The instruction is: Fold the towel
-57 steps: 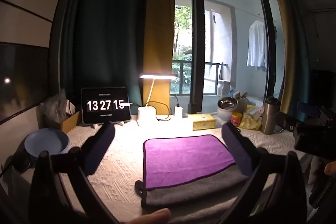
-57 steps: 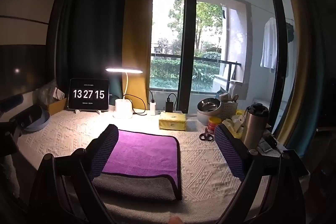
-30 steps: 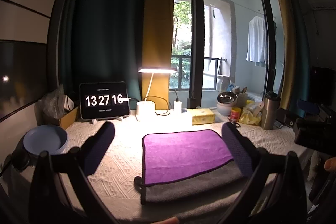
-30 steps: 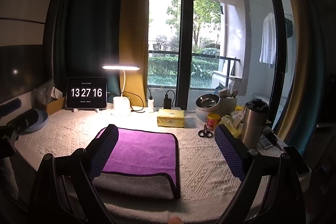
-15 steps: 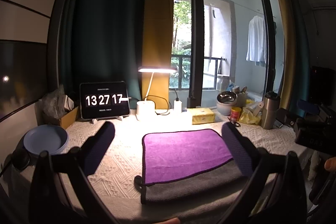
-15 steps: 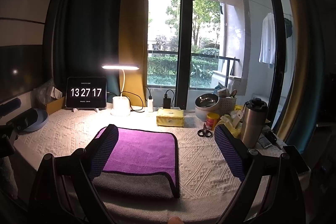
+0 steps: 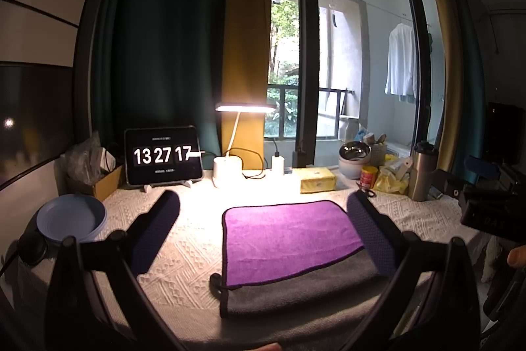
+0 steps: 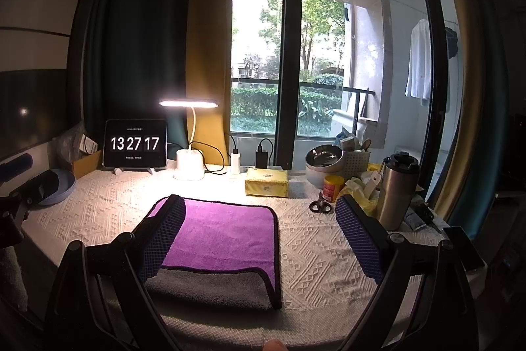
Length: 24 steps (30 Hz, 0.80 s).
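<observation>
A towel (image 7: 289, 232), purple on top with a grey side showing along its near edge, lies folded flat on the white textured tablecloth (image 7: 184, 252). It also shows in the right wrist view (image 8: 223, 236). My left gripper (image 7: 263, 216) is open and empty, held back from the table with the towel between its fingers. My right gripper (image 8: 259, 219) is open and empty, held above the near table edge with the towel's right part between its fingers. The right gripper's body shows at the right edge of the left wrist view.
At the back stand a tablet clock (image 7: 162, 155), a lit desk lamp (image 7: 227, 166), a yellow tissue pack (image 8: 266, 181), a steel bowl (image 8: 323, 157), a steel flask (image 8: 396, 189) and scissors (image 8: 320, 206). A blue plate (image 7: 70, 217) sits at the left.
Both grippers have stayed open and almost still, with only a slight drift. The towel has not moved. The clock went from 13 27 15 to 13 27 17.
</observation>
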{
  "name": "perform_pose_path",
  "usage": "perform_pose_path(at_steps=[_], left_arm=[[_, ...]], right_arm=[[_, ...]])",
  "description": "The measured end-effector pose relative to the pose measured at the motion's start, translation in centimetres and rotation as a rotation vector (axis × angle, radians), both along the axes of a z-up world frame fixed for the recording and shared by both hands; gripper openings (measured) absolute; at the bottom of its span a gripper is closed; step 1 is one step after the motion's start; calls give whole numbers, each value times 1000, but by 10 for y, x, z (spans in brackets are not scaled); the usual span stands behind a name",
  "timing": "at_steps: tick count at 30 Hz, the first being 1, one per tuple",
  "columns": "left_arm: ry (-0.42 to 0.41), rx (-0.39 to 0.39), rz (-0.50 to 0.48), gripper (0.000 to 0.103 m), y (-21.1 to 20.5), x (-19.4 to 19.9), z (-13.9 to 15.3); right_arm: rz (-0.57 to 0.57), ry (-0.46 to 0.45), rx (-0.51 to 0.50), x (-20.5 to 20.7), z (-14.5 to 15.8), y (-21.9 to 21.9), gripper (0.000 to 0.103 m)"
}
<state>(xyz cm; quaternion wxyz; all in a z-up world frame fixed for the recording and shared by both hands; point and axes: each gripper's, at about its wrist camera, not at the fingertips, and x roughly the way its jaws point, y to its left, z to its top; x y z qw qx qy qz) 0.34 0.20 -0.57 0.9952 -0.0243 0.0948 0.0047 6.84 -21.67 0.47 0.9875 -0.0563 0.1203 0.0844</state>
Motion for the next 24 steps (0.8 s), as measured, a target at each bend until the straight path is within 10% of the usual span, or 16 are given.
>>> perform_pose_path(at_steps=[24], left_arm=[[26,-10,-16,102,-1,0,-5]], right_arm=[[3,7,2,1,-3,0,95]])
